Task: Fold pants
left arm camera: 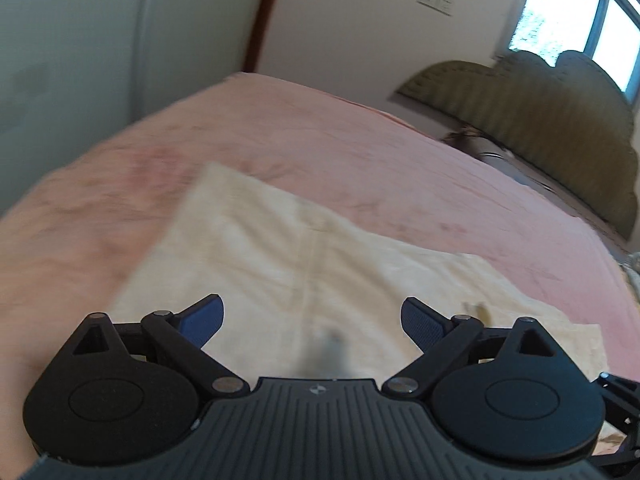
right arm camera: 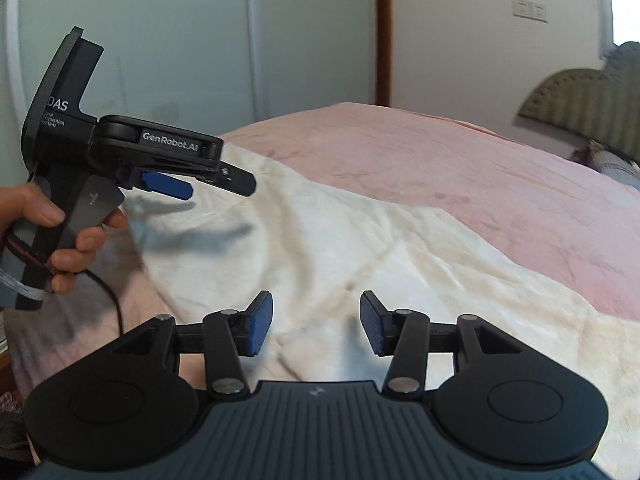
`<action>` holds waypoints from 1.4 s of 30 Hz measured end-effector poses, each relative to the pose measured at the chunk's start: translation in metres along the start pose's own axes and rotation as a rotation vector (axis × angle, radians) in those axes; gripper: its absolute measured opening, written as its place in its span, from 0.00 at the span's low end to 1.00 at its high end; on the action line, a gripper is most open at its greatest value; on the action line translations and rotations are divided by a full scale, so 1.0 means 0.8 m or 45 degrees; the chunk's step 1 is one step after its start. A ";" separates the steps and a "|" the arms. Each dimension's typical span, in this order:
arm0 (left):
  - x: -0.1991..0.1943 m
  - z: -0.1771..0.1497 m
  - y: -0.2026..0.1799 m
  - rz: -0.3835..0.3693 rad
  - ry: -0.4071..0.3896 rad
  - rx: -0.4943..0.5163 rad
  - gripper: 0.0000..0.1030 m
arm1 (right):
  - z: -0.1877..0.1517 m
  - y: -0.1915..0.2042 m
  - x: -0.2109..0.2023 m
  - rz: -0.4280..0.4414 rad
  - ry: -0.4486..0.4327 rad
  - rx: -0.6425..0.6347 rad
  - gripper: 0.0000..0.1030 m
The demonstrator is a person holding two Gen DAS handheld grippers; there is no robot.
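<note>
Cream pants (left arm camera: 304, 264) lie spread flat on the pink bed (left arm camera: 360, 152), in both views. Neither gripper touches the cloth.

Left wrist view: left gripper (left arm camera: 312, 320) above the pants, fingers (left arm camera: 204, 320) spread wide, nothing between them. Frame is motion-blurred. A centre seam runs from near the gripper away up the frame; one straight cloth edge sits at the far left, the rest trails off to the right. Only this view shows the window (left arm camera: 580, 12) and most of the green headboard (left arm camera: 540, 120).

Right wrist view: right gripper (right arm camera: 316, 324) low over the pants (right arm camera: 360, 264), fingers (right arm camera: 260, 324) parted, holding nothing. Only this view shows the left gripper (right arm camera: 200, 184) from the side, held in a hand (right arm camera: 60, 232) at the frame's left, raised above the cloth with its shadow falling on the fabric; one blue pad visible, so its opening cannot be judged from this angle. The wardrobe doors (right arm camera: 180, 40) and a wall switch (right arm camera: 530, 10) sit behind.

Long axis: the pants run diagonally, from near left toward far right across the bed. Which end is the waist I cannot tell.
</note>
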State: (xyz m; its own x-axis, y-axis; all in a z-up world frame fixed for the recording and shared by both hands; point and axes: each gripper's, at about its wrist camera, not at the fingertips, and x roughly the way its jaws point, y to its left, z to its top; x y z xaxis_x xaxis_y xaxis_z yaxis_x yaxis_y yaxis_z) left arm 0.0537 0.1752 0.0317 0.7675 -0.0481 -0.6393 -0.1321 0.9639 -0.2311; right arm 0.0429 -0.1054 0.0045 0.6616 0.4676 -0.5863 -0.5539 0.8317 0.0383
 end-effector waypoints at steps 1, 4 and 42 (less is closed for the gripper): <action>-0.010 0.000 0.008 0.050 -0.022 0.002 0.94 | 0.003 0.005 0.004 0.017 0.003 -0.019 0.46; -0.033 -0.002 0.037 0.137 -0.057 0.024 0.94 | 0.010 0.024 0.016 0.056 0.015 -0.073 0.46; 0.034 -0.012 0.153 -0.536 0.181 -0.832 0.99 | 0.019 0.214 0.130 -0.071 -0.122 -0.828 0.58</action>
State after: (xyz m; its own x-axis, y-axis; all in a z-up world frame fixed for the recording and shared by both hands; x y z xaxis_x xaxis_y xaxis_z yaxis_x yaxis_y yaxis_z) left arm 0.0524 0.2895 -0.0212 0.7531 -0.4504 -0.4796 -0.2241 0.5098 -0.8306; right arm 0.0247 0.0903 -0.0379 0.7237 0.4787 -0.4971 -0.6899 0.5190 -0.5046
